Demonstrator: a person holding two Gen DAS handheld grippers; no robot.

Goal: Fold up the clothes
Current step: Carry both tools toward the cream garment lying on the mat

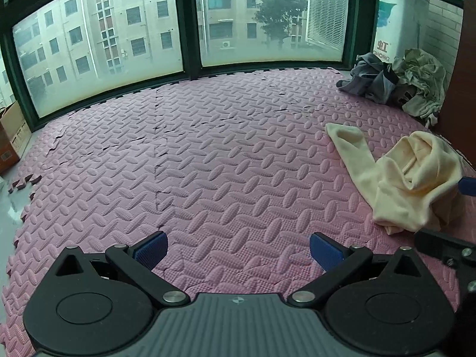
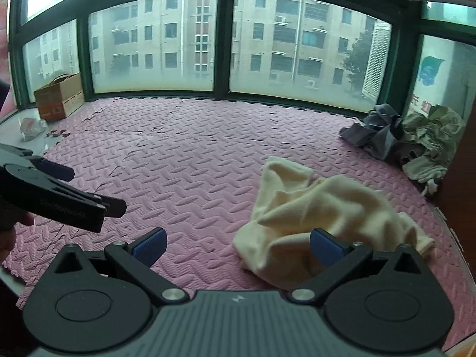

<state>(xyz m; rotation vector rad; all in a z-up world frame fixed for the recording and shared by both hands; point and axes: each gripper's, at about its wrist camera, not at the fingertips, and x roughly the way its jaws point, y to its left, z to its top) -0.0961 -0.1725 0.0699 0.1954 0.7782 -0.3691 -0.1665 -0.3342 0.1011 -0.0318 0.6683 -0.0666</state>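
Left wrist view: the left gripper hangs spread wide, empty, over pink foam mat — cream garment crumpled to its right.

Right wrist view: right gripper gapes empty — one blue pad overlapping the garment's near edge.

Pink foam mat covers floor; interlocking tiles, seams gapped in places. Loose mat pieces off mat edge at 10 o'clock. Cardboard box at 10 o'clock against window. Plastic bag just beside box, on bare floor. Green-framed window spans 12 o'clock. Outside: apartment block, tree.
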